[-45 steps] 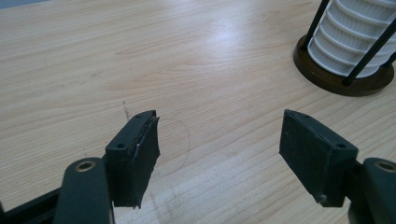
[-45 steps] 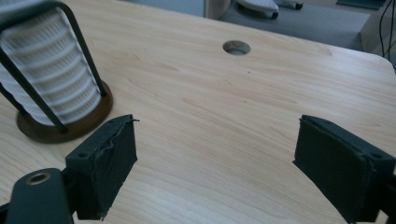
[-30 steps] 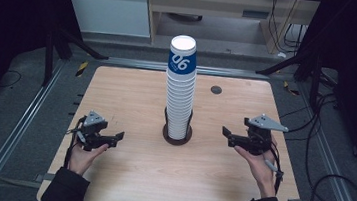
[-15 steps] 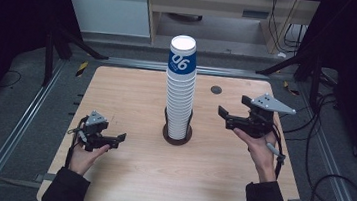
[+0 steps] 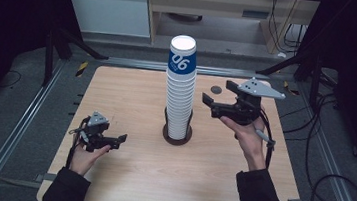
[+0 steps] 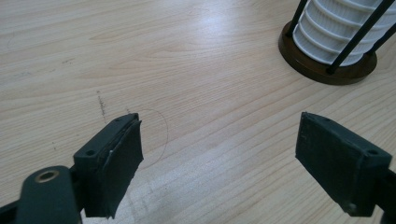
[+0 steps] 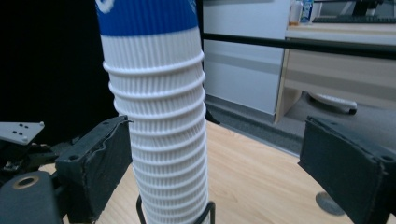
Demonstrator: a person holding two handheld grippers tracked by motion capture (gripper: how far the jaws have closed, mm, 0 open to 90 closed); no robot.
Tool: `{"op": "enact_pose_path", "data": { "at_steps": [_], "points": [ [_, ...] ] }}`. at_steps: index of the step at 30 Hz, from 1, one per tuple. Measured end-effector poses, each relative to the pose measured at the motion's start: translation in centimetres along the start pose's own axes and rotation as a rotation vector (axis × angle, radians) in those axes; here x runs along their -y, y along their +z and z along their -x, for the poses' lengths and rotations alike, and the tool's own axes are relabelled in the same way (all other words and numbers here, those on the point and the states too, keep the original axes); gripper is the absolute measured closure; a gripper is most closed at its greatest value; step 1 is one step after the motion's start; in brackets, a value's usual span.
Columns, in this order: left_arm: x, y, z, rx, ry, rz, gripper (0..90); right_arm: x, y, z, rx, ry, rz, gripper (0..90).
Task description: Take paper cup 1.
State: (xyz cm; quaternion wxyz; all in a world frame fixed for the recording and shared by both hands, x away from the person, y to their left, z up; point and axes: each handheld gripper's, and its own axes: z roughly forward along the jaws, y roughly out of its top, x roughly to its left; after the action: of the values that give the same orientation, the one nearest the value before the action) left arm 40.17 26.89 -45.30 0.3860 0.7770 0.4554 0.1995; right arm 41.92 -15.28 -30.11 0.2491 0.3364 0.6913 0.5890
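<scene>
Here: table (image 5: 131,100) carries tall cup stack (image 5: 180,88) in wire holder (image 5: 177,133), centre. Right gripper (image 5: 211,104) raised beside stack, jaws just widened, nothing between; approach level, clamp top cup only. Left gripper (image 5: 121,139) low, jaws apart, empty.

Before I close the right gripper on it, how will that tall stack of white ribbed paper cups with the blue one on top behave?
The tall stack of ribbed paper cups looks light and thin-walled, so a hard squeeze may dent it. It is tall and narrow, probably tippy if pushed high. The black wire holder at its base should steady it. The ribs likely aid grip.
</scene>
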Motion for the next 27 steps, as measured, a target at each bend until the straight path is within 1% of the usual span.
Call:
{"op": "enact_pose_path", "data": {
  "at_steps": [5, 11, 13, 14, 16, 18, 19, 21, 27],
  "points": [
    [0.0, 0.0, 0.1, 0.005, -0.001, 0.004, 15.0, -1.4, 0.7, -0.8, -0.02, -0.021, 0.024, 9.0],
    [-0.1, -0.1, 0.0, 0.009, -0.007, 0.013, 15.1, -3.1, 1.6, -1.6, -0.048, -0.029, 0.052, 9.0],
    [-0.1, -0.1, 0.0, 0.009, -0.009, 0.013, 15.3, -3.3, 1.8, -1.8, -0.057, -0.029, 0.056, 9.0],
    [-0.1, -0.1, 0.0, 0.008, -0.009, 0.013, 15.5, -3.7, 2.1, -2.1, -0.071, -0.027, 0.063, 8.7],
    [-0.1, -0.1, 0.0, 0.007, -0.009, 0.012, 15.5, -4.2, 2.6, -2.2, -0.075, -0.029, 0.071, 8.7],
    [-0.1, 0.0, 0.0, 0.008, -0.007, 0.012, 15.5, -4.4, 2.8, -2.3, -0.076, -0.03, 0.071, 8.7],
    [-0.1, 0.0, 0.1, 0.009, -0.007, 0.015, 15.5, -4.7, 3.5, -2.3, -0.089, -0.021, 0.074, 8.7],
    [-0.1, -0.1, 0.1, 0.007, -0.005, 0.017, 15.5, -4.8, 4.0, -2.4, -0.097, -0.016, 0.07, 8.7],
    [-0.1, -0.1, 0.0, 0.012, -0.011, 0.022, 15.5, -5.1, 5.7, -2.9, -0.115, -0.019, 0.061, 8.6]
  ]
}}
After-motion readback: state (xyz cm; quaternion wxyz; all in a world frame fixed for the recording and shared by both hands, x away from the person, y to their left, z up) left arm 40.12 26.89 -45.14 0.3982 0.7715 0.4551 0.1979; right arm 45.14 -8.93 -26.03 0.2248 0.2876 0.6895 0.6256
